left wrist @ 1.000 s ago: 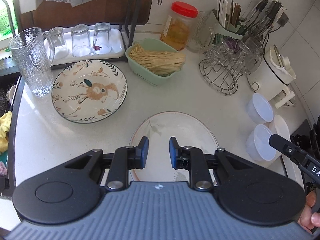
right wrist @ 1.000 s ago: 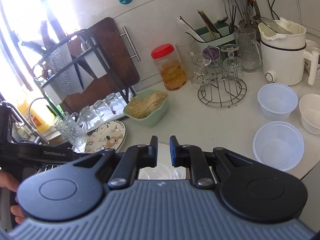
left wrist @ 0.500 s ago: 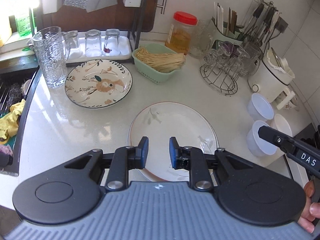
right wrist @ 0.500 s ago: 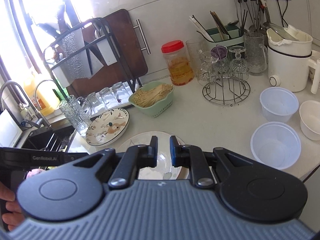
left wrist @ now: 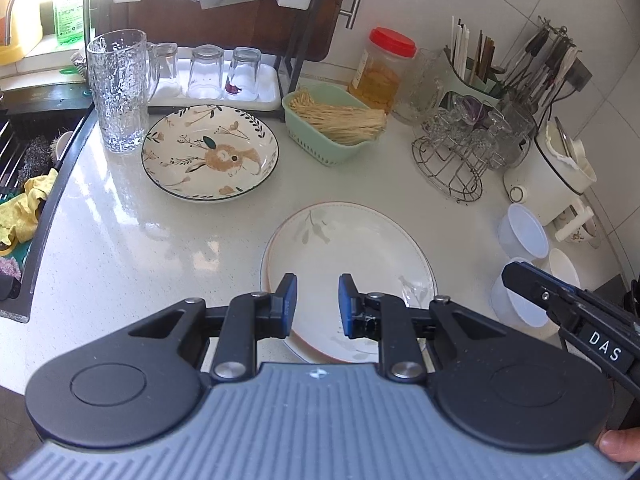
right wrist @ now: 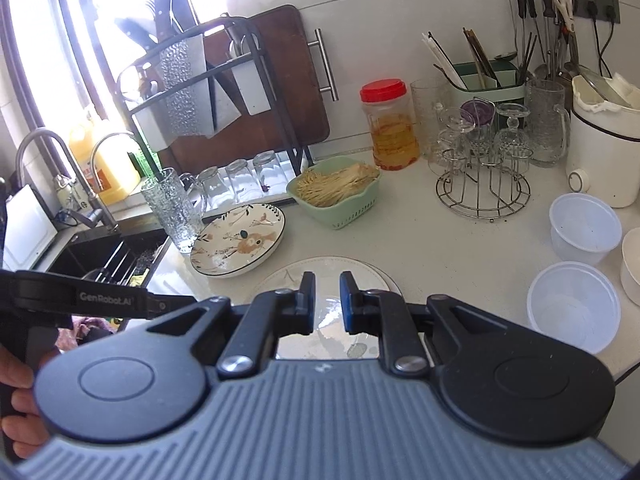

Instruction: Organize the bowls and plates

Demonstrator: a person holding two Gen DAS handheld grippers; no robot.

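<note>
- Two plates lie on the white countertop (left wrist: 120, 248). The patterned plate (left wrist: 210, 153), dark-rimmed with leaves and a brown motif, sits toward the back edge, just beside the textured glass pitcher (left wrist: 120, 90) near the sink corner. The plain white plate (left wrist: 348, 276), with faint leaf prints, lies near the front edge, apart from the patterned one.
- Three bowls cluster at the right end of the countertop: two translucent plastic bowls (right wrist: 584, 227), one behind the other, and one white ceramic bowl (right wrist: 632, 264) cut off by the picture's edge.
- The left gripper (left wrist: 315, 298) hangs above the near rim of the white plate, its blue-padded jaws a narrow gap apart, with nothing held.
- The right gripper (right wrist: 326, 298) hangs over the same plate from the other side, jaws drawn nearly together and empty.
- One green basket (left wrist: 328, 128) of pale noodles stands at the back, beside one red-lidded jar (left wrist: 380, 70).
- Three small glasses (left wrist: 206, 72) stand upside down on a white tray at the back edge.
- One wire rack (right wrist: 482, 184) holds several stemmed glasses; their count is unclear.
- One white kettle (right wrist: 604, 148) stands in the back right corner.
</note>
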